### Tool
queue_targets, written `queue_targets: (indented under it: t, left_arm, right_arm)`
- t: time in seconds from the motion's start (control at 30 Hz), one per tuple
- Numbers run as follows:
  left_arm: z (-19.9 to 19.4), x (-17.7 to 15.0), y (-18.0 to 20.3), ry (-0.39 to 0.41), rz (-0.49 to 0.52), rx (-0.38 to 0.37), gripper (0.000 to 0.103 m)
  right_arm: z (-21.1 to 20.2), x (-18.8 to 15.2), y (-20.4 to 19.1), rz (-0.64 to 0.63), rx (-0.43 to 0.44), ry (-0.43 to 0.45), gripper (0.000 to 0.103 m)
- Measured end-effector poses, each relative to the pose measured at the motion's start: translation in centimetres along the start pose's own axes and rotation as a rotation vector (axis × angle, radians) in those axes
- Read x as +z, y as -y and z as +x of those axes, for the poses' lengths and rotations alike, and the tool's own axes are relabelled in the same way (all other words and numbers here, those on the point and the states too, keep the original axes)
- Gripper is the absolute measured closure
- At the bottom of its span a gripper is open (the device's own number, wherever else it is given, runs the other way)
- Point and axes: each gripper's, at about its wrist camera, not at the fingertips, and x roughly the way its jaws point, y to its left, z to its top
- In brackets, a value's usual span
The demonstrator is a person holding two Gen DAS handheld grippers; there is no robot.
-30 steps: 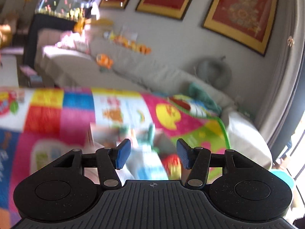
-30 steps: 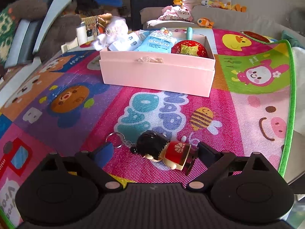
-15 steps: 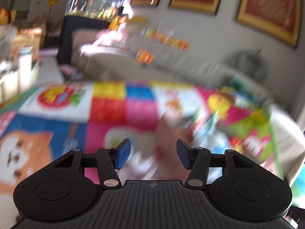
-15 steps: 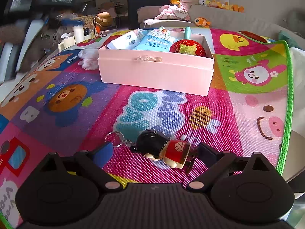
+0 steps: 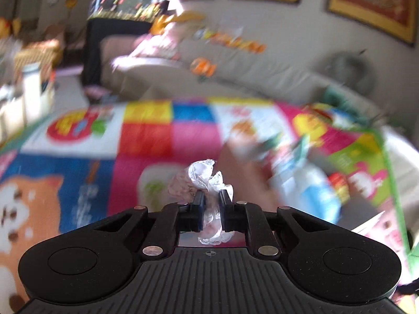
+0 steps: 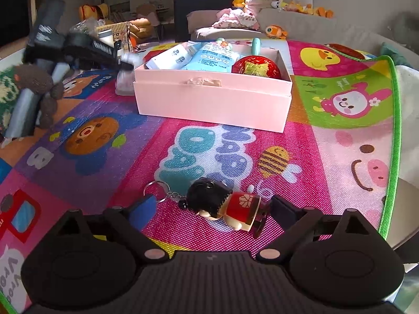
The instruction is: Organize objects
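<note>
My left gripper [image 5: 210, 196] is shut on a crumpled white plastic wrapper [image 5: 203, 172], which bulges out above and below the pads. The right wrist view shows that gripper [image 6: 78, 44] blurred, just left of the pink box [image 6: 209, 99]. In the box lie a white tube [image 6: 167, 59], a blue pouch [image 6: 212, 57] and a red ball [image 6: 256, 65]. My right gripper [image 6: 213, 205] hovers low over the play mat [image 6: 104, 136], and its jaws are closing. A doll keychain [image 6: 225, 204] lies between them; the left pad stands clear of it.
A grey sofa [image 6: 327, 28] with plush toys runs behind the mat. A fish tank on a dark cabinet [image 6: 207, 5] stands at the back. Cups and clutter [image 6: 112, 36] sit at the mat's far left. The mat's green border [image 6: 392, 141] marks the right edge.
My left gripper swung left and down, then shut on the white wrapper that lay beside the box. The right gripper and the doll keychain stayed where they were.
</note>
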Motion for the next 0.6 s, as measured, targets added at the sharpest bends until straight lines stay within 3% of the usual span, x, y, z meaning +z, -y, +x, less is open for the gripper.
queue_targets:
  t: [0.17,0.23,0.3,0.33,0.4,0.43,0.6]
  left_arm:
    - [-1.5,4.6,3.7,0.151,0.017,-0.149,0.089]
    - [-0.5,6.1,5.5,0.178,0.041,-0.131,0.082]
    - [1.7,7.2,6.6,0.122,0.067,-0.093,0.079]
    - [3.3,7.4,6.8,0.042,0.062,-0.095,0.079]
    - [5.9,7.3,6.2,-0.114,-0.010,-0.147,0.079]
    - [6.4,6.8,5.7,-0.135,-0.050,-0.161,0.079]
    - [3.9,4.7,3.6,0.018,-0.121,-0.158,0.079]
  right_arm:
    - [0.0,-0.1,0.0,0.002,0.013,0.004,0.009]
    - [0.0,0.0,0.2,0.007,0.018,0.005,0.009]
    - [-0.1,-0.1,0.2,0.008,0.020,0.007,0.009]
    - [-0.1,-0.1,0.2,0.010,0.020,0.007,0.009]
    - [-0.1,-0.1,0.2,0.015,0.025,0.010,0.009]
    - [-0.1,-0.1,0.3,0.019,0.029,0.011,0.009]
    - [-0.2,-0.1,0.7,0.037,0.042,0.017,0.009]
